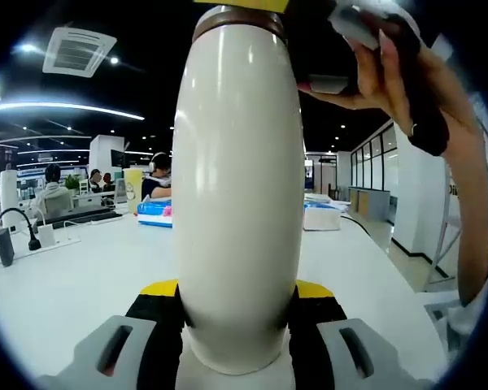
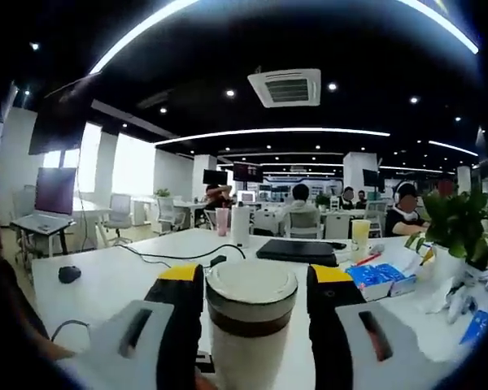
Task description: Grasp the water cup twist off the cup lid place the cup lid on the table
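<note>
Left gripper (image 1: 236, 313) clamps upright water cup (image 1: 237, 195), cup lid (image 2: 251, 284) topmost.

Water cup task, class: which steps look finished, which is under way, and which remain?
Done: the left gripper clamps the white water cup by its body. In hand: the right gripper brackets the cup lid, which sits on the cup above the brown band. Left: twisting it off and placing it on the white table.

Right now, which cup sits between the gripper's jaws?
The cream cup with the brown band. The yellow cup and the pink cup stand far behind it.
</note>
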A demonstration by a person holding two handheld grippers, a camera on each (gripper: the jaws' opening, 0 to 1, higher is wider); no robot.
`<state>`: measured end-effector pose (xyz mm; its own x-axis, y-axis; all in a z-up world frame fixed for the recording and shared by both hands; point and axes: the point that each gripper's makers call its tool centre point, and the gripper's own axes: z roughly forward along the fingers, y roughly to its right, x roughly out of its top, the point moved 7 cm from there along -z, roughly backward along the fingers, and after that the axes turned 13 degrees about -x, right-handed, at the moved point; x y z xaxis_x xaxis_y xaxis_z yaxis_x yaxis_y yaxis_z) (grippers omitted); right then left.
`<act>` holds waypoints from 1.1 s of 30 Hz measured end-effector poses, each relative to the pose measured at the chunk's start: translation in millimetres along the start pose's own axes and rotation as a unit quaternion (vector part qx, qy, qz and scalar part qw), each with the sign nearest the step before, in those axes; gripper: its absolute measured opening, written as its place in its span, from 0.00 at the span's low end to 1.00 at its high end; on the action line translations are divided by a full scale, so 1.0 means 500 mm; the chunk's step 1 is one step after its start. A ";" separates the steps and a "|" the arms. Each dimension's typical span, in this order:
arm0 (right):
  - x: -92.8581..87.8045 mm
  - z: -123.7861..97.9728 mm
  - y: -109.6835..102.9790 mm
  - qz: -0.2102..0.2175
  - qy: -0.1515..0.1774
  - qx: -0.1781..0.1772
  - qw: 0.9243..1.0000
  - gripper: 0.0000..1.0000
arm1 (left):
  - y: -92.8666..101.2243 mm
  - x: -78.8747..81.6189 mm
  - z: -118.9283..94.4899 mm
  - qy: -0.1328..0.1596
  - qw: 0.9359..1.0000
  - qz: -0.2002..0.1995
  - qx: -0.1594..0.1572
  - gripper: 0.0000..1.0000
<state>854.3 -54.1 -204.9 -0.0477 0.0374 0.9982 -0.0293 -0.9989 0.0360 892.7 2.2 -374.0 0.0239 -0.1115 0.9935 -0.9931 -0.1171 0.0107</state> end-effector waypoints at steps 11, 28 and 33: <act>-0.001 0.001 0.004 -0.004 -0.013 0.037 0.999 0.46 | -0.001 0.000 0.001 0.000 1.000 0.000 0.000 0.51; 0.002 0.004 0.015 -0.018 -0.025 0.120 0.992 0.46 | 0.001 0.000 0.000 0.000 1.000 0.002 0.000 0.51; 0.002 0.008 0.019 -0.017 -0.031 0.141 0.989 0.46 | 0.001 0.000 0.000 0.000 1.000 0.001 0.000 0.51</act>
<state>858.1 -63.4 -203.4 0.0108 0.0789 0.9968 0.2504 -0.9653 0.0738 892.0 2.2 -373.9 0.0215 -0.1110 0.9936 -0.9932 -0.1163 0.0085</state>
